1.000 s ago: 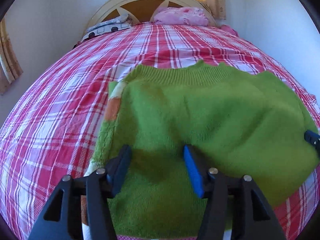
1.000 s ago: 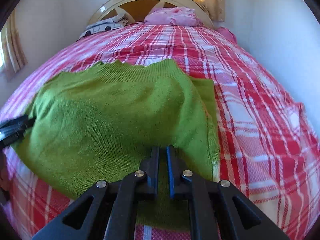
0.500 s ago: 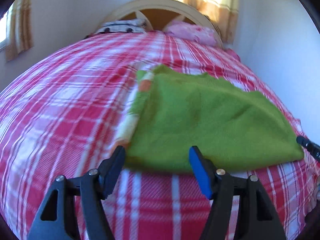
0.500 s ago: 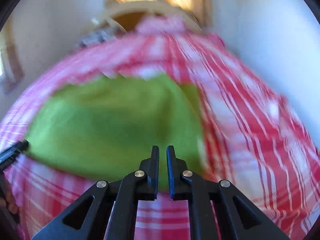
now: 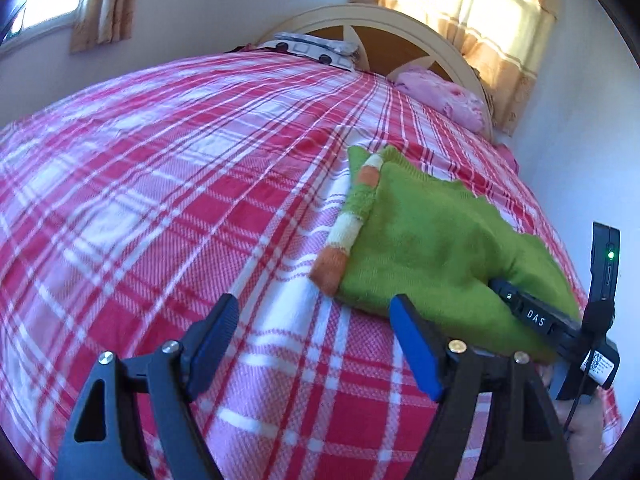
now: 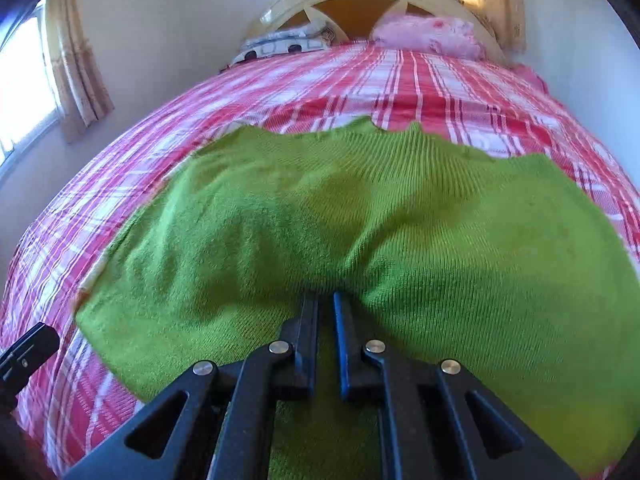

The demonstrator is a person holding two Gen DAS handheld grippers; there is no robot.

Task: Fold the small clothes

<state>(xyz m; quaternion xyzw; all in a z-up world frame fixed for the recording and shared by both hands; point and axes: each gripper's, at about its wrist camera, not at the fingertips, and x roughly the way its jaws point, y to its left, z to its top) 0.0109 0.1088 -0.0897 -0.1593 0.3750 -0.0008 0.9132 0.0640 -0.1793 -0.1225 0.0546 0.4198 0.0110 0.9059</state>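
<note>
My left gripper (image 5: 316, 344) hung over the plaid bed (image 5: 168, 184) with its fingers (image 5: 416, 346) spread wide, nothing in them. The green sweater (image 6: 360, 216) lay folded on the bed, off to that gripper's right, striped sleeve (image 5: 352, 224) poking out along its left edge. My right gripper (image 6: 325, 312) had its fingers clenched on the sweater's near edge.

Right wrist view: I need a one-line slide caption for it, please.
Right tongs shut on the near edge of a green sweater spread on a red plaid bedspread.
</note>
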